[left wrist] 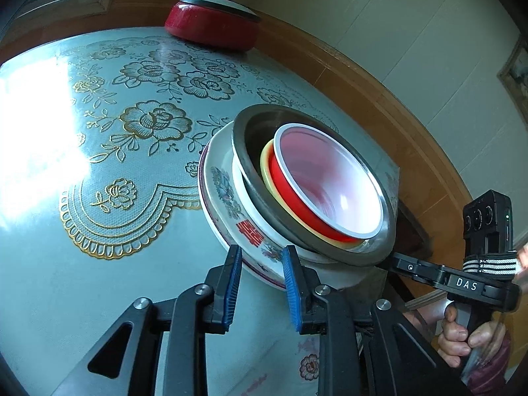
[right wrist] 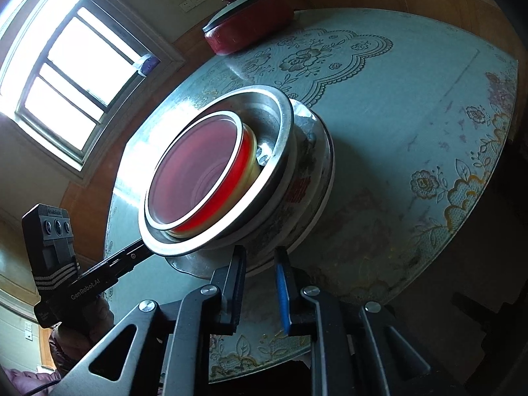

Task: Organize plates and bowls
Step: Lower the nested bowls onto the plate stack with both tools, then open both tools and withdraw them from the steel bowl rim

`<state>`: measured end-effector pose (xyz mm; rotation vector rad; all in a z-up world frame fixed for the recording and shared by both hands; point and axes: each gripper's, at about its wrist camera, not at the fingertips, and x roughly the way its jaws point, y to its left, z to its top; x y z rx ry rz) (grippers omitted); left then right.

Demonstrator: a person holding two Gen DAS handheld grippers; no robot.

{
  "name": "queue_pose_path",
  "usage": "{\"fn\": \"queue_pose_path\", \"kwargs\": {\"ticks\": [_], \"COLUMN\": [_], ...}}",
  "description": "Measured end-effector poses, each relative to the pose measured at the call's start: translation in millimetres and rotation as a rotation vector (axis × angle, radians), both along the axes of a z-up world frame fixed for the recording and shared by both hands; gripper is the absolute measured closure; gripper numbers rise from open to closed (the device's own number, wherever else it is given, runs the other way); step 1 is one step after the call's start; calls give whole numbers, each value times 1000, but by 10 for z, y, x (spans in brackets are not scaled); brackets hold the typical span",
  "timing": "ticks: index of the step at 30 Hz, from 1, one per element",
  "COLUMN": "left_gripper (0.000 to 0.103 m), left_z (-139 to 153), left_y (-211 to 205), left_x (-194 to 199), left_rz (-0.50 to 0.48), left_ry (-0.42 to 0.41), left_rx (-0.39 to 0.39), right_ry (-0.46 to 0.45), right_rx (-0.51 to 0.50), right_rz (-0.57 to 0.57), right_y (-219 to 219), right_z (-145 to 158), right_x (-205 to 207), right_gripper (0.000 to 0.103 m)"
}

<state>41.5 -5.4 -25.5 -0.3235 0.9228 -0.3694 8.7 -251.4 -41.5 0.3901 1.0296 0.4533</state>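
Note:
A stack of nested dishes sits tilted between both grippers: a white floral bowl (left wrist: 231, 198) at the bottom, a steel bowl (left wrist: 250, 151) in it, then a yellow bowl (left wrist: 264, 165) and a red bowl (left wrist: 297, 204) with a white rim. My left gripper (left wrist: 262, 264) is shut on the floral bowl's near rim, blue pads on either side. In the right wrist view my right gripper (right wrist: 259, 264) is shut on the opposite rim of the floral bowl (right wrist: 303, 191), below the steel bowl (right wrist: 283, 138) and red bowl (right wrist: 231, 178). The stack's underside is hidden.
A red lidded pot (left wrist: 211, 23) stands at the far edge of the round table (left wrist: 99, 171), which has a pale blue floral cloth. A person's hand (left wrist: 458, 333) holds the right gripper's handle. A window (right wrist: 66, 72) and wood-panelled wall lie beyond.

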Motion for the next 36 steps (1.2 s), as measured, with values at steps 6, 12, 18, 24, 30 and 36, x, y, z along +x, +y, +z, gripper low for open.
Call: {"fn": "queue_pose_path", "kwargs": {"ticks": [6, 12, 18, 24, 30, 36], "left_gripper": [78, 78, 78, 78, 78, 77], "left_z": [17, 18, 40, 99, 111, 105], "left_y": [-17, -18, -68, -123, -117, -92], "left_x": [23, -10, -53, -147, -226, -291], "left_rz": [-3, -12, -10, 0, 11, 20], "left_ry": [-15, -15, -31, -65, -70, -61], "left_rx": [14, 14, 42, 85, 99, 112], "right_ry": [-14, 5, 6, -6, -33, -61], "right_rx": [-29, -7, 6, -29, -84, -121], "right_rz": [-5, 18, 15, 21, 10, -8], "right_y": [16, 11, -9, 30, 107, 186], "right_z": [16, 2, -4, 30, 70, 86], "right_x": [8, 5, 8, 2, -28, -85], "right_gripper": [87, 87, 87, 85, 84, 84]}}
